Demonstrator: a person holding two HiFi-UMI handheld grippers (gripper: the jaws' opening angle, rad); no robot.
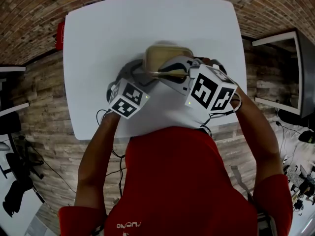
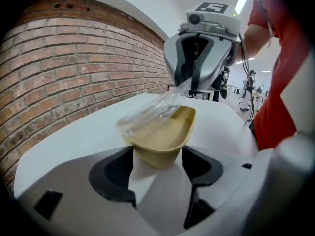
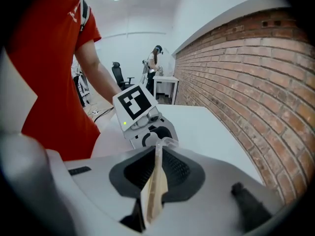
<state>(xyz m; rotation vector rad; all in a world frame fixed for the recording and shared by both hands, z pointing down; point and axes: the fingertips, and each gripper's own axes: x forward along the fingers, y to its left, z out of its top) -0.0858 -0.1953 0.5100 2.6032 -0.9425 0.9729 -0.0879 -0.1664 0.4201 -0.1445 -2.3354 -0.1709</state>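
Left gripper (image 2: 157, 163): fingers closed partway on beige tray (image 2: 165, 136), one finger against each side of its near end. Tray body extends ahead of fingers, over white counter (image 1: 147, 23); contact with counter not discernible.

Right gripper (image 3: 155, 173): fingers pinched tight on edge of clear lid (image 2: 147, 113), which shows edge-on between them. Lid tilted: high at right fingers, low on tray rim nearer left fingers.

Grippers face each other across tray.

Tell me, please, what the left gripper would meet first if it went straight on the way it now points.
The tan container held between its jaws; past that, probably the right gripper gripping the clear lid.
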